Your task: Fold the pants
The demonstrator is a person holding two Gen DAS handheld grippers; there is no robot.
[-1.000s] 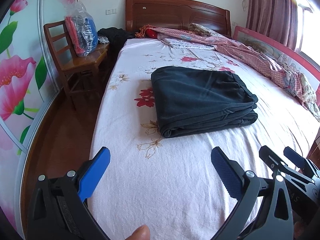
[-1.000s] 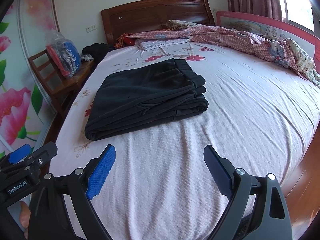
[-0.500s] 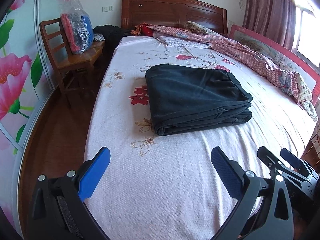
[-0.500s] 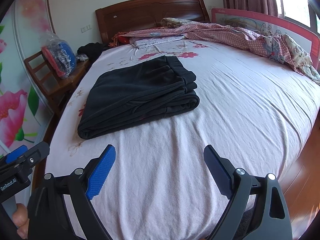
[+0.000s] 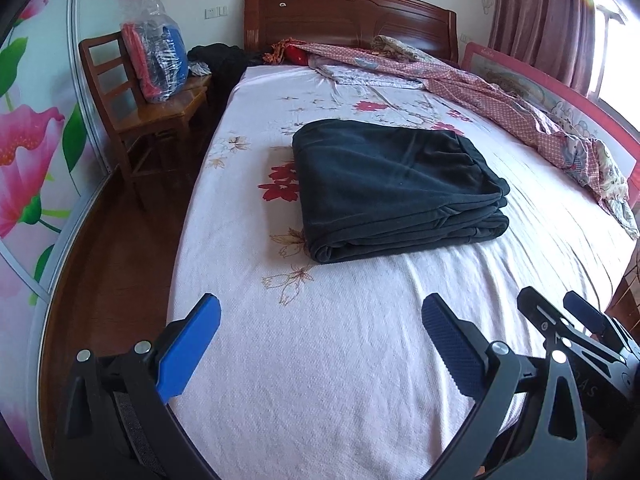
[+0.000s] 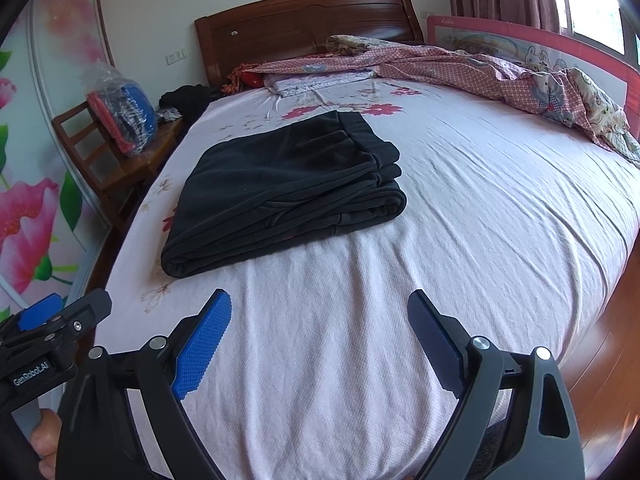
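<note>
- Hand-held gripper pair first: the left hand-held gripper (image 5: 320,344) and the right hand-held gripper (image 6: 320,340) both hover over the near end of the bed with blue pads spread wide and nothing between them.
- Largest thing is the wide bed with a pale pink floral sheet (image 5: 320,380), which fills both views; a dark wooden headboard (image 5: 348,12) stands at its far end.
- A rumpled pink patterned blanket (image 5: 520,108) runs along the bed's far and window side, well apart from the task's thing.
- The folded black soft-knit pants (image 5: 392,188) lie near the middle of the bed, closer to the chair side, already stacked in several flat layers with a rolled fold edge facing the grippers.
- Handling, as a judgement: the fabric looks soft, limp and light, not slippery, and the layers would slide apart if only the top one were pinched. A hold taken on the thick near fold, or at both near corners through all layers, seems safest.
- A wooden slat-back chair (image 5: 132,112) beside the bed carries a clear plastic bag of red and blue items (image 5: 156,60).
- Hard to tell: the waistband and leg ends are tucked into the stack, so the fold count is unclear; a fingertip (image 6: 44,440) is cut off at the frame edge.
</note>
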